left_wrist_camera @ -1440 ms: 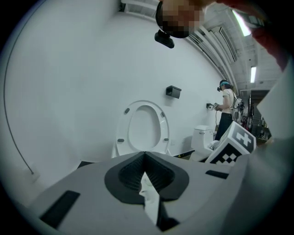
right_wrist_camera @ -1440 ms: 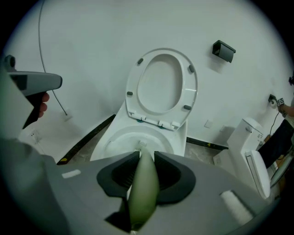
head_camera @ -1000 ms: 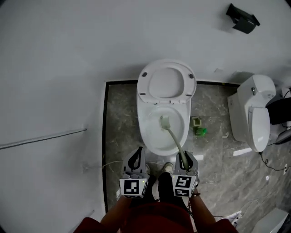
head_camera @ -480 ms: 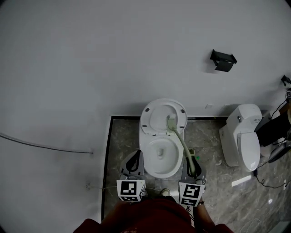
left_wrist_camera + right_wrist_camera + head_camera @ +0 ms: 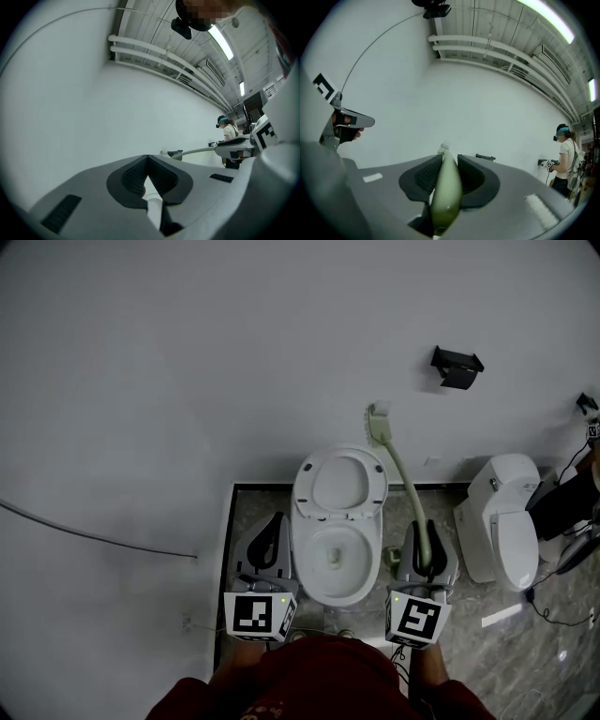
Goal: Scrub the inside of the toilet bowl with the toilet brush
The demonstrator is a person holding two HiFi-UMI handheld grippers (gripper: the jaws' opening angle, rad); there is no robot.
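- Toilet bowl (image 5: pixel 330 568): on the floor (image 5: pixel 251 502), straight ahead of me, its back to the wall (image 5: pixel 187 381).
- Seat and lid (image 5: pixel 339 482): upright behind the bowl, against the wall.
- My left gripper (image 5: pixel 272 526): left of the bowl, just beside its rim, over the floor.
- My right gripper (image 5: pixel 424 538): right of the bowl, level with the left one.
- Toilet brush (image 5: pixel 398 465): handle between my right jaws, running up and leftward. The brush head (image 5: pixel 378 416) is above the lid, before the wall, outside the bowl.
- Second toilet (image 5: pixel 502 526): further right, well apart from the first.
- Wall bracket (image 5: pixel 457 367): on the wall, above and between the two toilets.
- Cable (image 5: pixel 94 535): along the wall, far left.
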